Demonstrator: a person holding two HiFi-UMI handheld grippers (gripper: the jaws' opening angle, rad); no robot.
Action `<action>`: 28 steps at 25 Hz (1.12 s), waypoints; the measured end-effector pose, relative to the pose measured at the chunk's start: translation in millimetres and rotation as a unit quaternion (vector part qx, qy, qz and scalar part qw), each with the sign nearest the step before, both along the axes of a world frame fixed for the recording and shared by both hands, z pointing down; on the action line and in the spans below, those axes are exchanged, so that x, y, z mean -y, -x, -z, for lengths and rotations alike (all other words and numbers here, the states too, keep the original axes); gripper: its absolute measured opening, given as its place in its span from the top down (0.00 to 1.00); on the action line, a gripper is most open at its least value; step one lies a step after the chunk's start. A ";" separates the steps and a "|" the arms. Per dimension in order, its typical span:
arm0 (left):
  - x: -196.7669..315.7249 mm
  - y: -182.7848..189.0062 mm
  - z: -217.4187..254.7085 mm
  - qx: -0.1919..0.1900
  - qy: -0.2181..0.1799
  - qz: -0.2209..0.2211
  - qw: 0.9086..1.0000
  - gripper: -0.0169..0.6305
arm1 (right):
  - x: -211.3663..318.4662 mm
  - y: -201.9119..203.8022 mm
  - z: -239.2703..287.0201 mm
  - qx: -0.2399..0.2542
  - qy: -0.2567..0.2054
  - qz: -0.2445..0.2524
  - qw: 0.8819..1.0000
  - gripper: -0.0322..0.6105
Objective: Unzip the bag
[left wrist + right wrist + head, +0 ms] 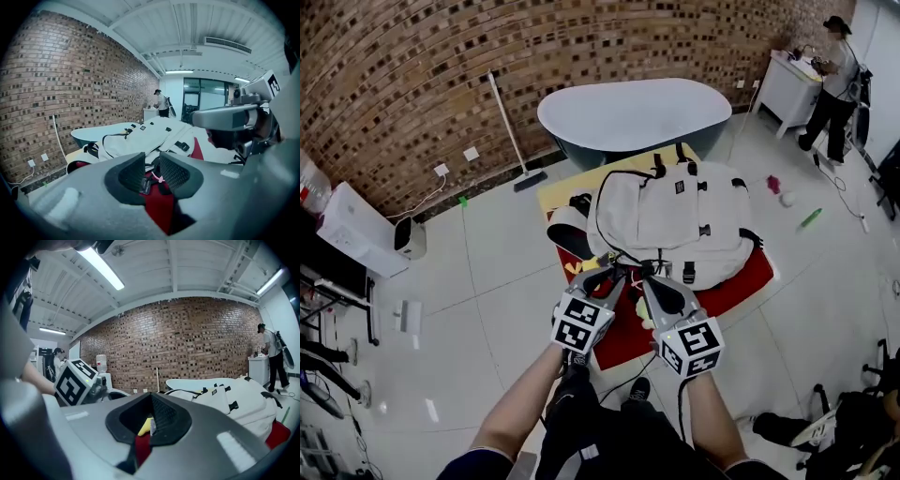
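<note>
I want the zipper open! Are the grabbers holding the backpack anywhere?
Nothing is held. The left gripper is open, the right gripper shut and empty, both close to the backpack.

A backpack (670,220) of matt off-white cloth, trimmed with black webbing straps and black plastic buckles, fills the frame centre over a red mat (736,286) of dull, flat finish. At upper centre, a bathtub (633,112) shows a smooth, glossy white inside and a dark outer skin. A rough, bare brick wall (412,75) fills the upper left; the pale floor (487,291) is smooth with a soft sheen. In the foreground, the left gripper (152,161) and right gripper (151,404) have matt grey plastic shells; their fingers (130,174) carry black, finely ribbed pads.
</note>
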State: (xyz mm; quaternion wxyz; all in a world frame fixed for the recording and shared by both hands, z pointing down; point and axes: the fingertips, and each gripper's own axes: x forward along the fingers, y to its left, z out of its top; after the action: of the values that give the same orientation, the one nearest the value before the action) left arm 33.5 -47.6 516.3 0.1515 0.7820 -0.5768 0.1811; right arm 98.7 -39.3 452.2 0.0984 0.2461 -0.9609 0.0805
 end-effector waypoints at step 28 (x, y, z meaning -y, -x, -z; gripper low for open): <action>61.9 26.7 -101.2 0.101 0.141 -0.181 0.968 0.94 | 84.2 62.3 -112.7 -0.211 0.035 -0.019 0.977 0.94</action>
State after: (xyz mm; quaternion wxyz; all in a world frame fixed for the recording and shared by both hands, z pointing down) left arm 6.8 -109.5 617.5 0.1661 0.8218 -0.4067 0.3628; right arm 36.4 -123.4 564.9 0.3056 0.2724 -0.9102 0.0628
